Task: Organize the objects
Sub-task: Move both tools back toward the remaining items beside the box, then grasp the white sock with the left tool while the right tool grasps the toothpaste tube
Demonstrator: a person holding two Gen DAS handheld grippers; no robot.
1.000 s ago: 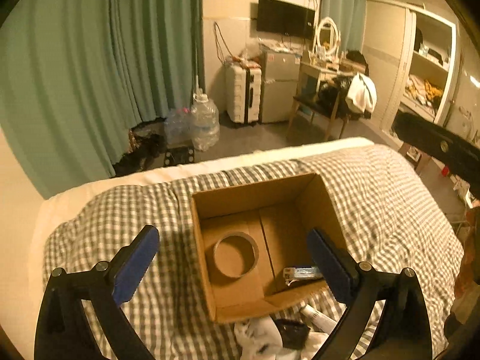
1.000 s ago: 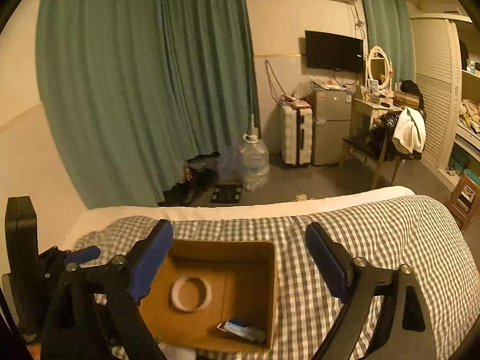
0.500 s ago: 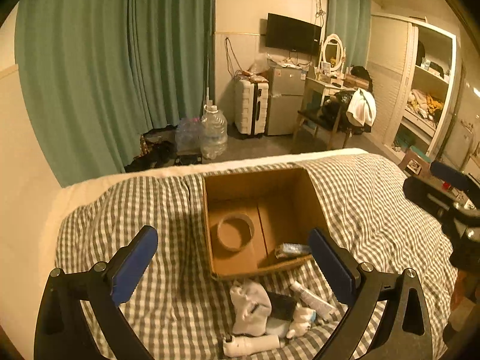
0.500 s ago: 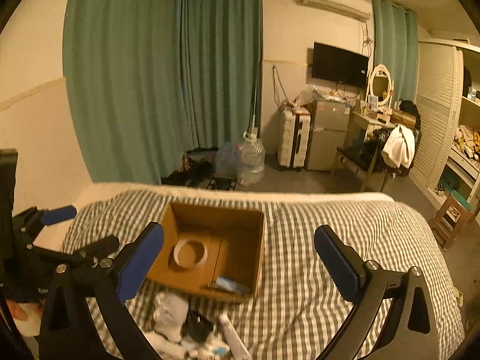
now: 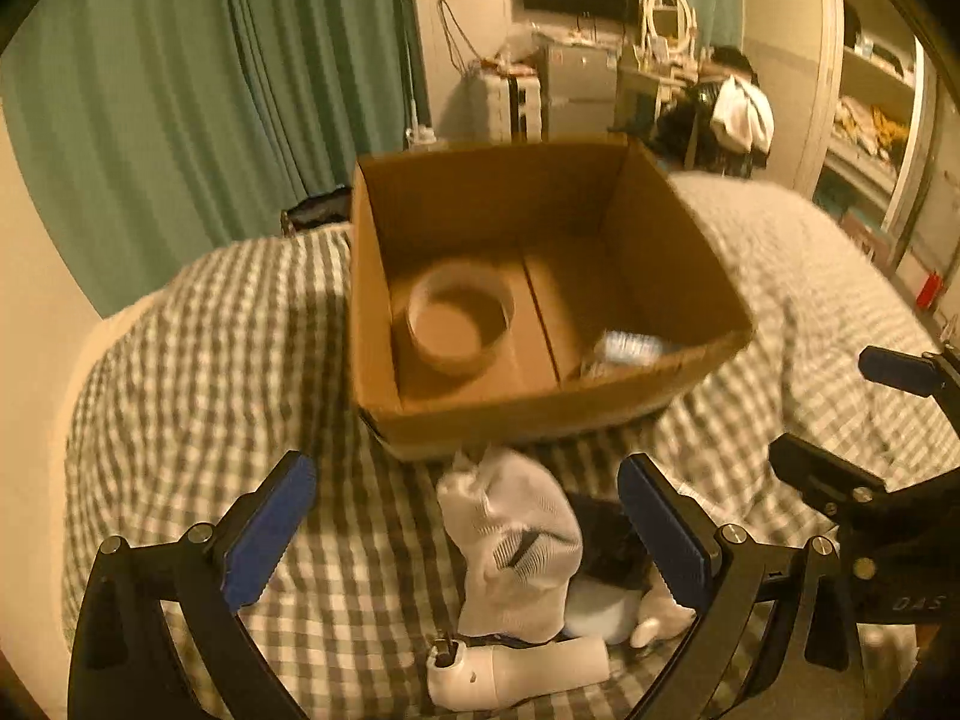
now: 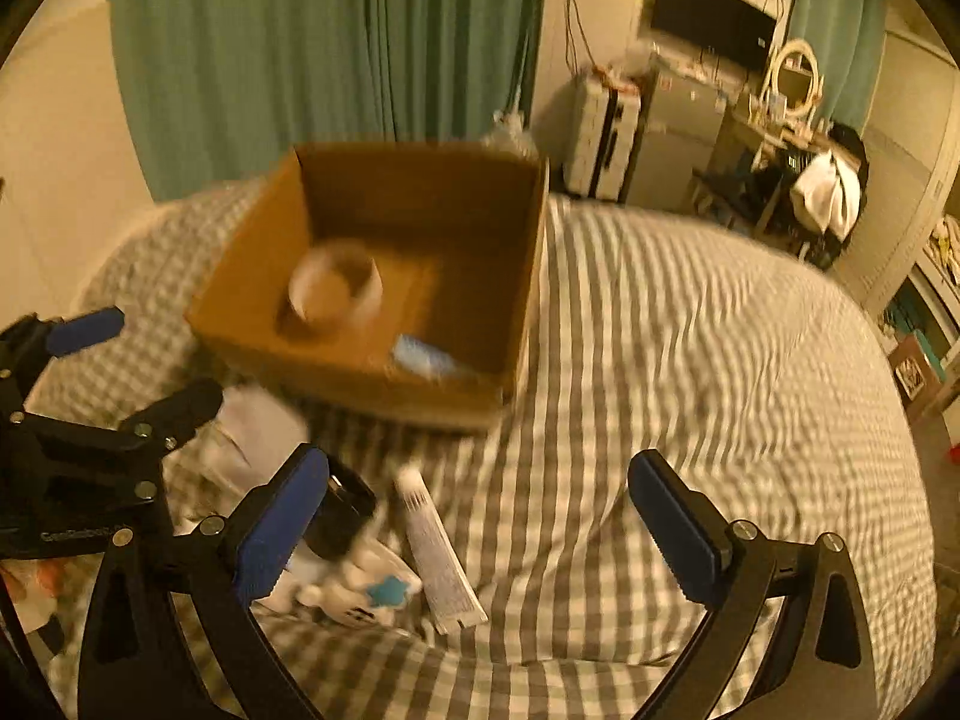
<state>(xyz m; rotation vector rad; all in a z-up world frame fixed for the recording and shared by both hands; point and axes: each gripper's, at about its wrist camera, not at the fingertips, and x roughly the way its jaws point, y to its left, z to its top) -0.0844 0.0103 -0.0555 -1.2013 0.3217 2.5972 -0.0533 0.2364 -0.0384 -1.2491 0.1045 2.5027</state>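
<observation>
An open cardboard box sits on the checked bed. Inside lie a tape roll and a small blue-white tube. A pile of loose items lies in front of the box: a white mesh pouch, a white bottle, a dark round jar, a white tube and a small white toy. My left gripper is open over the pouch. My right gripper is open over the white tube.
The checked duvet stretches wide to the right of the box. Green curtains, a suitcase, a fridge, a desk with a chair and open shelves stand beyond the bed.
Both grippers have dropped down and forward toward the pile, so the box and the loose items look much closer. Both stay open and empty.
</observation>
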